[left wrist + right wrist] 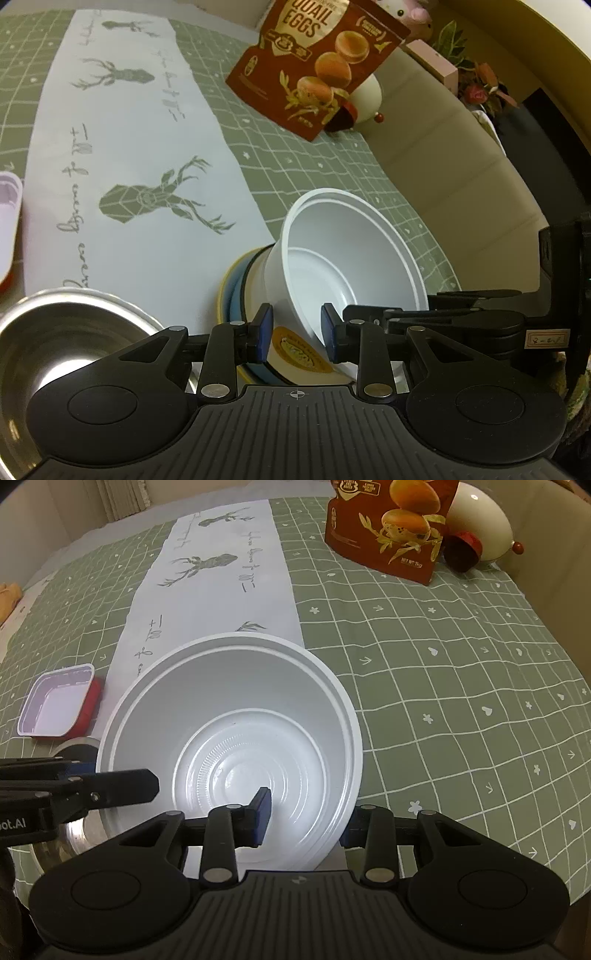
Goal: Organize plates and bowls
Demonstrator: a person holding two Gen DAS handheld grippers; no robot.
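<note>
Left wrist view, from left to right: a steel bowl (pixel 62 339) sits at the near left edge of the desk (pixel 332 166), then a stack of plates (pixel 236 295), then the white plastic bowl (pixel 343 258), tilted on its side above the stack. The left tool (pixel 296 326) has its fingers apart, one pad either side of the white bowl's lower rim, and I cannot tell whether either pad touches it. At far right the right tool (pixel 369 312) reaches in along the bowl's rim.

Right wrist view shows a small square tray (pixel 55 705) at left, the left tool's arm (pixel 122 784) at the white bowl's (pixel 229 720) left edge, and the right tool (pixel 304 818) straddling the near wall, one finger inside and one outside, apparently clamped on it.

To do this step well, I judge the bowl should be levelled upright first, centred over the plates, lowered until its base seats flat, and only then let go.
</note>
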